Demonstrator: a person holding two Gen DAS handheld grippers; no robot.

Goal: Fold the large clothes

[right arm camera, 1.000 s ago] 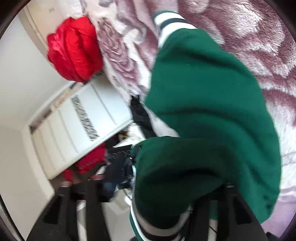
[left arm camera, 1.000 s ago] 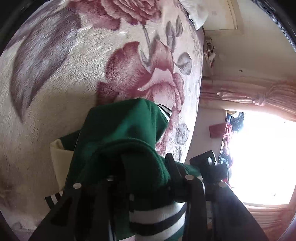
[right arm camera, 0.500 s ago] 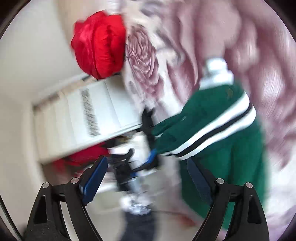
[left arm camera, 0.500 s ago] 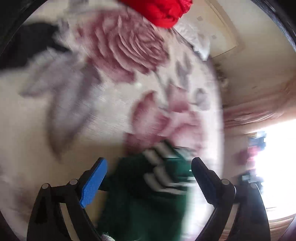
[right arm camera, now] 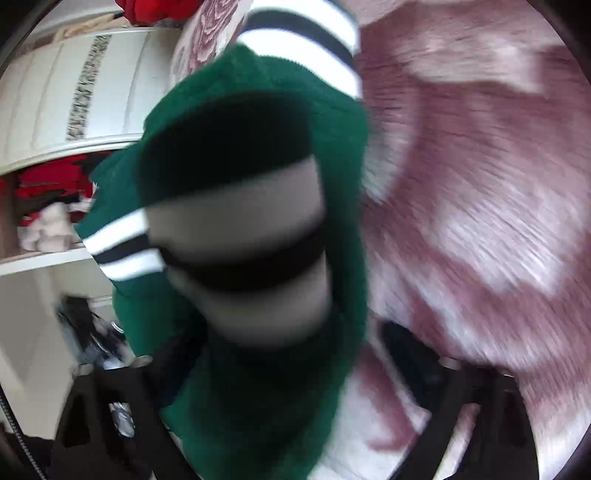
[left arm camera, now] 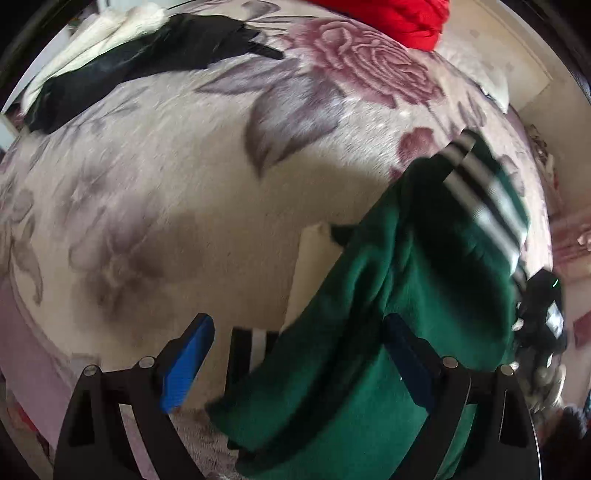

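A green garment (left arm camera: 424, 295) with white and black striped cuffs (left arm camera: 484, 192) lies crumpled on a floral blanket (left arm camera: 184, 184). A cream panel (left arm camera: 314, 266) shows at its left edge. My left gripper (left arm camera: 297, 325) points down at it, open, blue pads wide apart; green cloth drapes loosely across the right finger (left arm camera: 406, 362). In the right wrist view, blurred, the green garment (right arm camera: 258, 110) fills the middle with a striped cuff (right arm camera: 251, 251) close to the lens. My right gripper (right arm camera: 277, 347) is opening, cloth loose between its dark fingers, neither pad pressing.
A black garment (left arm camera: 129, 66) over something white lies at the blanket's far left, a red one (left arm camera: 399, 18) at the far edge. A dark device (left arm camera: 543, 314) sits at the bed's right edge. A white wardrobe (right arm camera: 74, 92) and a shelf of red clothes (right arm camera: 51, 184) stand beyond the bed.
Both grippers were shut on the green garment and have let go and opened. The garment has dropped onto the blanket. Both views have swung, and the right one is now close to the cloth.
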